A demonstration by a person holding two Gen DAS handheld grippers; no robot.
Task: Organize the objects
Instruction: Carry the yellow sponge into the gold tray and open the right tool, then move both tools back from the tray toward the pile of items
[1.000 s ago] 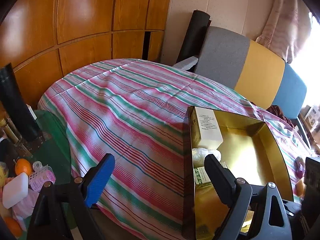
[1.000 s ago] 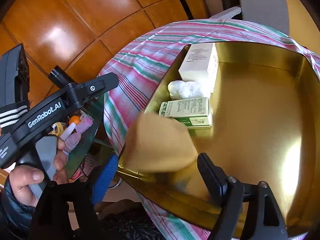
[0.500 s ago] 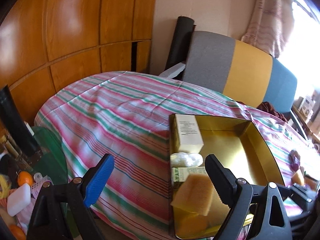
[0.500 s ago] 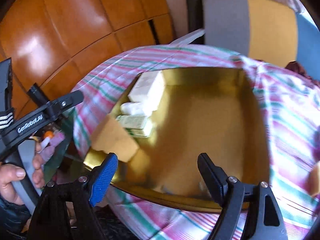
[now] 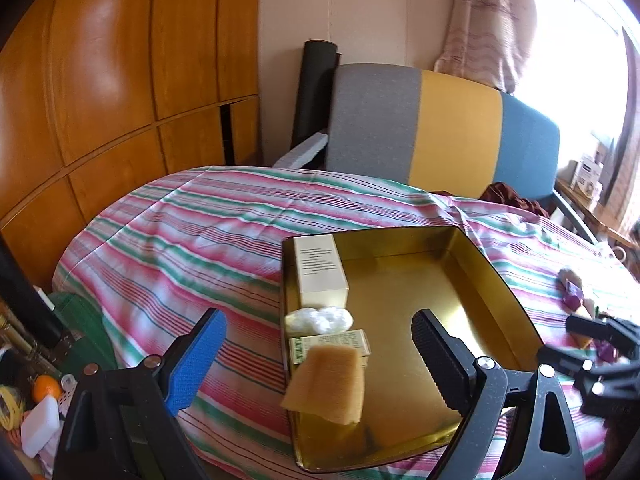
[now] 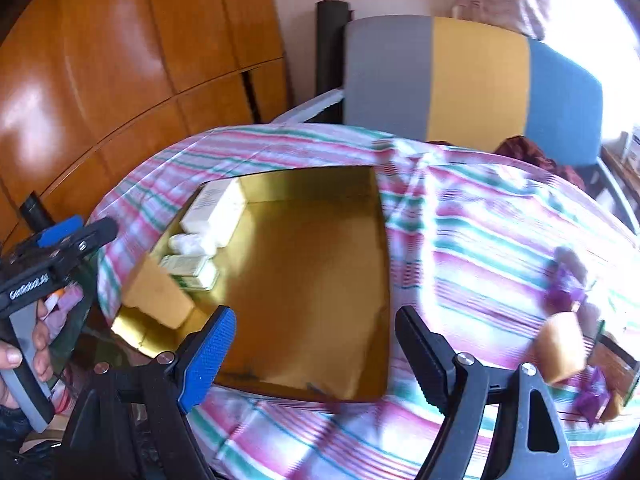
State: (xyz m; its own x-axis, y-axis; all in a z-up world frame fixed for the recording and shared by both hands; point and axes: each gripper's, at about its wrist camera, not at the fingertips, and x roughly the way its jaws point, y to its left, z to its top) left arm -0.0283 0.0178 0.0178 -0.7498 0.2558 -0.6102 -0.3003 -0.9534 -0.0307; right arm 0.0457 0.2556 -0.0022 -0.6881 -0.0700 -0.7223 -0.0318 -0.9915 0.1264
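Sitting on the striped cloth point(image 5: 192, 240): a gold tray point(image 5: 492, 276), open side up. Lying in a row along its left wall: a cream box point(image 5: 320, 272) at the far end, then a white wad point(image 5: 320, 319), then a green-and-white carton point(image 5: 332, 344), then a tan sponge point(image 5: 326, 384) nearest the camera, tilting and leaning against the carton. Leaving the rest of the tray floor bare.

Hovering over the near edge of the tray: the left gripper point(image 5: 320, 360), fingers point(image 5: 196, 360) standing wide apart, gripping nothing, the sponge showing in the gap but well below, touching neither pad. Pointing down at a slant.

Hovering likewise over the tray's near side: the right gripper point(image 6: 312, 352), fingers point(image 6: 208, 356) standing wide apart, clamping nothing, only bare gold floor showing between them.

Lying on the cloth right of the tray, well apart from it: a second tan sponge point(image 6: 560, 348) and some purple-wrapped bits point(image 6: 564, 292), blurred, not telling more.

Showing at the left edge of the right view: a hand point(image 6: 24, 344) gripping the left gripper's handle.

Standing behind: a chair point(image 5: 440, 128) in grey, yellow and blue, and wood panelling point(image 5: 120, 80).
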